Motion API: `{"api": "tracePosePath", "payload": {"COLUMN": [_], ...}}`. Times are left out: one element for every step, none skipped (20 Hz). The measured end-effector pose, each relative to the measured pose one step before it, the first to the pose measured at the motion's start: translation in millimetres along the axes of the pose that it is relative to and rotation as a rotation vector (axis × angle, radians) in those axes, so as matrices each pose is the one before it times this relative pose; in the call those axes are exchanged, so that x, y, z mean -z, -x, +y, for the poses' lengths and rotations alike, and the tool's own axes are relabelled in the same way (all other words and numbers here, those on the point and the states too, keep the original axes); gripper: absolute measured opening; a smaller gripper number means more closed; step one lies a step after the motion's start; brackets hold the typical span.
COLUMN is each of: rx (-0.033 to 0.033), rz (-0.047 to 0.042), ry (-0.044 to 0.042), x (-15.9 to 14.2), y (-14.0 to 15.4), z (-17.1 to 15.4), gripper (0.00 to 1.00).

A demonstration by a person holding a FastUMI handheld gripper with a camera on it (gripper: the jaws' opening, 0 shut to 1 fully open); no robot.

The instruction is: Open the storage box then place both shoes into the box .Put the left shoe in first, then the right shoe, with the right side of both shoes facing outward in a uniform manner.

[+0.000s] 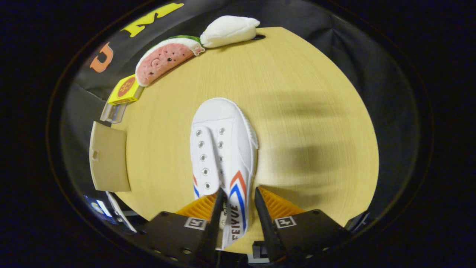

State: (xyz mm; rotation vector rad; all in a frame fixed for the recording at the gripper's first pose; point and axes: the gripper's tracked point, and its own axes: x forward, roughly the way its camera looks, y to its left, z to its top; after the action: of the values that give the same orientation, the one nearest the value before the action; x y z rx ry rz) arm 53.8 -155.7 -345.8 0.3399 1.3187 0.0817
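A white canvas shoe with red and blue stripes lies on the round wooden table, toe pointing away from me. My gripper is at its heel end, part open. The left finger sits at the shoe's opening, against the striped side wall. The right finger stands outside that wall, with a thin strip of table showing between them. So the side wall is between the fingers, but only one finger touches it. A beige panel, apparently part of the storage box, sits at the table's left edge.
Along the far left rim lie a yellow packet on a clear holder, a watermelon-slice plush and a white plush. Soft shadows fall on the bare wood to the right of the shoe.
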Motion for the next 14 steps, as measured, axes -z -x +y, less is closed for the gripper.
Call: {"api": "tracePosePath", "payload": {"rx": [0.00076,0.0078,-0.00188,0.0083,-0.00353,0.00211,0.00225,-0.01043,-0.00597,-0.00496,-0.00649,-0.00869,-0.01501,-0.01555], "rz": [0.01325,0.00362,0.01639,0.00695,-0.00288,-0.00449,0.00145,-0.01473,-0.00204,-0.00612,-0.01041,-0.00572,-0.00714,-0.01005], "ry": [0.00387,0.00326,-0.00009,0.01375,-0.00463,0.00042,0.00335,-0.02079,-0.00297,-0.0073,-0.00533,-0.0009,0.00053,0.00296], "x": [-0.61,1.66,-1.45,-1.26,-1.53,3.15,-2.49,5.13,-4.53,1.56,1.72,2.73,1.96,3.7], "y": [-4.33,-3.46,5.1,2.48,-2.98,-1.57,8.2,-8.23,9.61,0.82,2.25,1.87,1.56,3.2], "z": [-0.87,-2.13,0.79,-2.06,0.07,-1.65,-2.24,-0.8,2.21,1.25,3.63,4.45,4.02,8.76], "gripper": [0.61,0.54,0.48,0.41,0.34,0.27,0.18,0.17,0.07,0.06,0.06,0.06,0.06,0.06]}}
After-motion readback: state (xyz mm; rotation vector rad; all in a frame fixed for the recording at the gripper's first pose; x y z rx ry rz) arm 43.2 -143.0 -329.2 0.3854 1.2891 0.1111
